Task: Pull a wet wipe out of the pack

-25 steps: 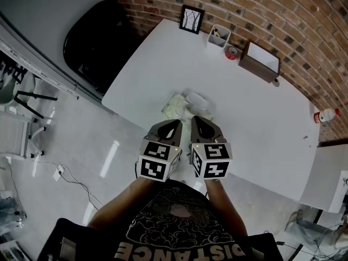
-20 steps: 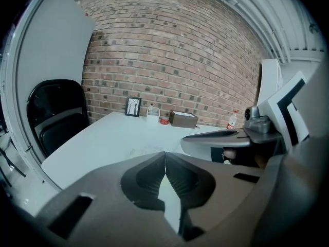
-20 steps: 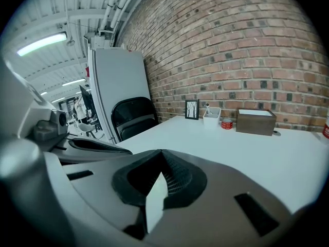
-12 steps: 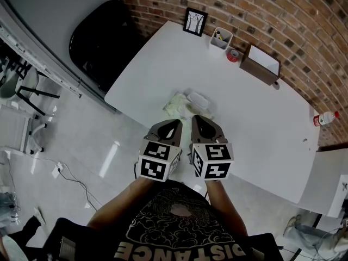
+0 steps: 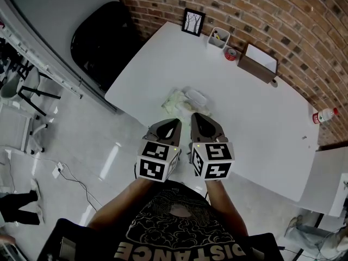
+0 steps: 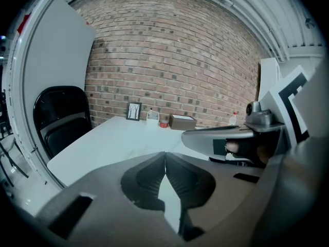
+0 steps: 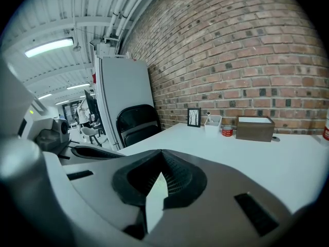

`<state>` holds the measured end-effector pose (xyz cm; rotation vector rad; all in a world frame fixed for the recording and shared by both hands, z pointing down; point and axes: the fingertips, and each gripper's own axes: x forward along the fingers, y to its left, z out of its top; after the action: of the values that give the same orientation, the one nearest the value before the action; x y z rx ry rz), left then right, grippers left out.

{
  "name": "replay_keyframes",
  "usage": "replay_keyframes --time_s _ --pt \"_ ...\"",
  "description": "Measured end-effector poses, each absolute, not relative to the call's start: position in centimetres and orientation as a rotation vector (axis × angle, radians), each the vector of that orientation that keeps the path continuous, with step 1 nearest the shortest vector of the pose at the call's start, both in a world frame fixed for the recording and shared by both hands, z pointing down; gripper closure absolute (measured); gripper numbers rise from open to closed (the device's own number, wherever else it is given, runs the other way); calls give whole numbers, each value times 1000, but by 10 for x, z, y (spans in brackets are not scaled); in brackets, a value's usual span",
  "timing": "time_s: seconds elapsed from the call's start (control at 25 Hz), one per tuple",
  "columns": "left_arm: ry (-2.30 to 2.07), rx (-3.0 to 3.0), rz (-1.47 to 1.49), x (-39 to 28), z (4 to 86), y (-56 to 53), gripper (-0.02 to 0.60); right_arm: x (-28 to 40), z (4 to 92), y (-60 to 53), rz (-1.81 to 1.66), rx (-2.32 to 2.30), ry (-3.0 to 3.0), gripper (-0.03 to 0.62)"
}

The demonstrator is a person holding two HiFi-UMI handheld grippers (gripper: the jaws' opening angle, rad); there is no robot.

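Hovering side by side above the near edge of the white worktop (image 5: pixel 163 64), the left gripper (image 5: pixel 175 123) and the right gripper (image 5: pixel 196 117) sat close together, each held in one of the person's hands, with the marker cubes facing up toward the head camera. In the left gripper view the two dark jaws were pressed together at their tips, with nothing between them. The right gripper view showed the same: jaws closed tip to tip and empty.

The pack of wet wipes (image 5: pixel 187 101) lay flat on the worktop just beyond the two grippers' tips, near the worktop's near edge. It looked pale and greenish, with a lighter patch on its upper face. Neither gripper touched it. No wipe could be made out standing free of the pack, though the pack was small in the head view and its opening could not be read clearly.

Along the far end of the worktop, against the brick wall (image 5: pixel 283 15), stood a small framed picture (image 5: pixel 194 22), a white container (image 5: pixel 218 37), a red roll of tape (image 5: pixel 231 53) and a brown box (image 5: pixel 261 63), all well apart from the pack. A plastic bottle (image 5: pixel 324 115) lay at the worktop's right side. A black chair (image 5: pixel 103 37) stood off the worktop's left corner, on the pale floor (image 5: pixel 70 140).
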<state>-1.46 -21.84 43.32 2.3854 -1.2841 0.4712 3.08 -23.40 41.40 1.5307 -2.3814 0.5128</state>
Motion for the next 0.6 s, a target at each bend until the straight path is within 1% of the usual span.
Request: replay_keyframes --time_s 0.6 --pt "-1347 2400 413 -15 416 -192 569 29 402 -208 465 1512 -2428 579"
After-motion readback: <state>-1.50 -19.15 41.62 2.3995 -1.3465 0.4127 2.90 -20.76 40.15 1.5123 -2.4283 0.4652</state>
